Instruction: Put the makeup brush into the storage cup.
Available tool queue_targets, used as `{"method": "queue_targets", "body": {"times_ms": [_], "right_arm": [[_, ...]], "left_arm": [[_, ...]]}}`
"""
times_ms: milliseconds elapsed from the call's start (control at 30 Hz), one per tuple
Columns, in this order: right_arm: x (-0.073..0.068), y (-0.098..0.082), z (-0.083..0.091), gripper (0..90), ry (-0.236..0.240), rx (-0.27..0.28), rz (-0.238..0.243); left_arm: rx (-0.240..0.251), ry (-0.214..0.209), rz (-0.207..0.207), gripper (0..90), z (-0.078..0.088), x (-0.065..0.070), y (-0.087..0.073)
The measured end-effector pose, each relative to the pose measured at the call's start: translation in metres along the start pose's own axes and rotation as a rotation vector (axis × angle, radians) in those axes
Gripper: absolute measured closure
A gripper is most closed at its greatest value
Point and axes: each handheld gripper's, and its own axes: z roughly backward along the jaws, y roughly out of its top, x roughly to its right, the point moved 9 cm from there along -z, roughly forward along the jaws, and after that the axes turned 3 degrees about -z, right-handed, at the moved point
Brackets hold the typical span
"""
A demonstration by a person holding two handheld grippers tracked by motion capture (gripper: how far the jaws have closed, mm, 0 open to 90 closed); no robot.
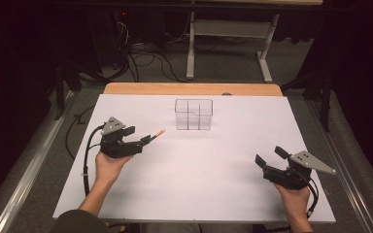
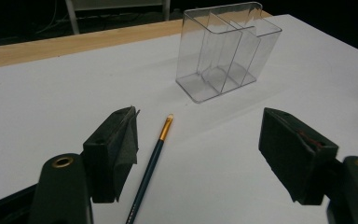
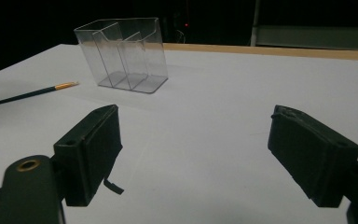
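Note:
A thin dark-handled paintbrush (image 2: 151, 163) with a gold ferrule and pale tip lies on the white table top (image 1: 199, 184), pointing toward a clear plastic organizer (image 1: 194, 115) with several upright compartments. My left gripper (image 1: 138, 136) is at the left of the table, open, with the brush (image 1: 156, 134) lying between its jaws, close to the left one and untouched. In the left gripper view the gripper (image 2: 198, 135) faces the organizer (image 2: 226, 51). My right gripper (image 1: 271, 156) hovers open at the right with nothing in it. The right gripper (image 3: 196, 140) sees the brush (image 3: 37, 93) and the organizer (image 3: 126, 56) far off to the left.
A wooden strip (image 1: 194, 89) borders the far edge of the table. Beyond it stand a white metal frame (image 1: 228, 29) and loose cables (image 1: 145, 60) on the floor. Metal rails (image 1: 34, 160) run along the table's sides.

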Motion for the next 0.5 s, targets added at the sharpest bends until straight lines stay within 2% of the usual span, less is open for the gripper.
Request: {"method": "queue_targets", "body": {"times_ms": [233, 500], "right_arm": [[0.000, 0.001, 0.000, 18.7, 0.001, 0.006, -0.007], [0.000, 0.001, 0.000, 18.7, 0.002, 0.005, -0.009]], "left_arm": [[-0.001, 0.000, -0.004, 28.6, -0.008, 0.000, 0.008], [-0.032, -0.015, -0.013, 28.5, -0.017, 0.004, 0.015]]}}
